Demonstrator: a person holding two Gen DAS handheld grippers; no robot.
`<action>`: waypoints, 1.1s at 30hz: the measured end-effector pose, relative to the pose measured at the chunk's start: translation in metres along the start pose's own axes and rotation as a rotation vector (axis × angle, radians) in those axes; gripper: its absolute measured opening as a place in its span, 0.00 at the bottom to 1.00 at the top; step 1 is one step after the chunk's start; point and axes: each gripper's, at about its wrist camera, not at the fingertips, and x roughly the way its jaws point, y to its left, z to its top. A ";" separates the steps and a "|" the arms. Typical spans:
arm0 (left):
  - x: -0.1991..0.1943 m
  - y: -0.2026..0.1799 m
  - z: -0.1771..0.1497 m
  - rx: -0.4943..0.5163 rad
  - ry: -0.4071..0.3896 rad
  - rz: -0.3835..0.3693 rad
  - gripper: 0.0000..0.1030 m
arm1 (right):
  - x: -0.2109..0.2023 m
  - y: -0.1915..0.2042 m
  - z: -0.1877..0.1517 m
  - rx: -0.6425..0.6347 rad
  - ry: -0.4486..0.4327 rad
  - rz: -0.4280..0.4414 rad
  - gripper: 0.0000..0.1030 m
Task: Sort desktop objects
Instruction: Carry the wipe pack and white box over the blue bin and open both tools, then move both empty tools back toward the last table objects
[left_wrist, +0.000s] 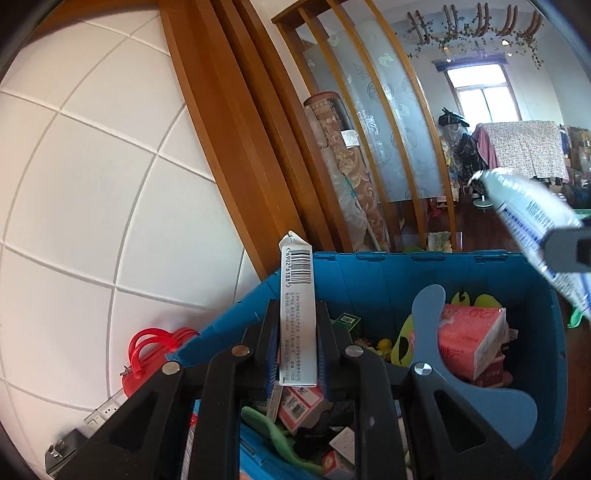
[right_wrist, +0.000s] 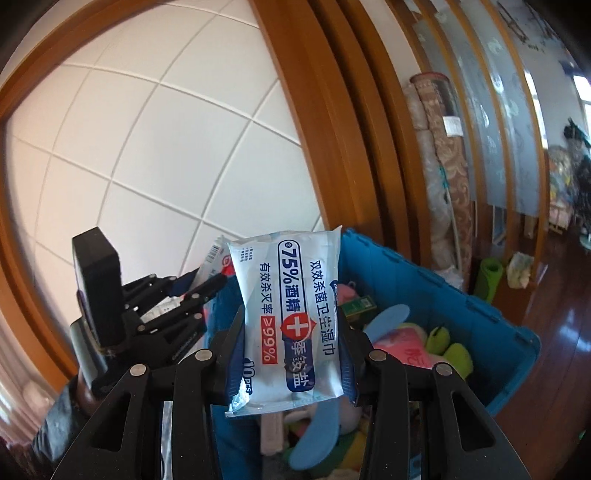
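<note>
Wipes pack (right_wrist: 291, 314) clamped in right gripper (right_wrist: 291, 343), above blue bin (right_wrist: 424, 291)

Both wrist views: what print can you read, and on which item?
"75%酒精", "双效杀菌卫生湿巾", "有效杀灭率 ≥99%", "10 PCS": white-and-blue wet-wipe pack in the right tongs.
"6902 6188", beside a barcode: narrow white carton in the left tongs.
Carton's small print and items in the blue plastic crate: unreadable.

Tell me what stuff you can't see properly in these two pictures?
- Flat white tube with a barcode, left wrist view: its lower end is hidden between the left gripper pads.
- Blue plastic crate, both views: grippers cover much of its contents.
- White-and-blue wet wipes pack, right wrist view: the right gripper covers its side edges.
</note>
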 end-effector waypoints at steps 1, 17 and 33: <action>0.002 -0.001 0.003 -0.002 0.008 0.016 0.26 | 0.006 -0.006 0.003 0.008 0.008 -0.004 0.41; -0.006 0.042 -0.023 -0.170 0.057 0.144 0.75 | 0.045 -0.049 0.017 0.040 0.005 0.073 0.75; -0.089 0.150 -0.177 -0.295 0.172 0.280 0.76 | 0.018 0.044 -0.021 0.055 0.047 0.235 0.85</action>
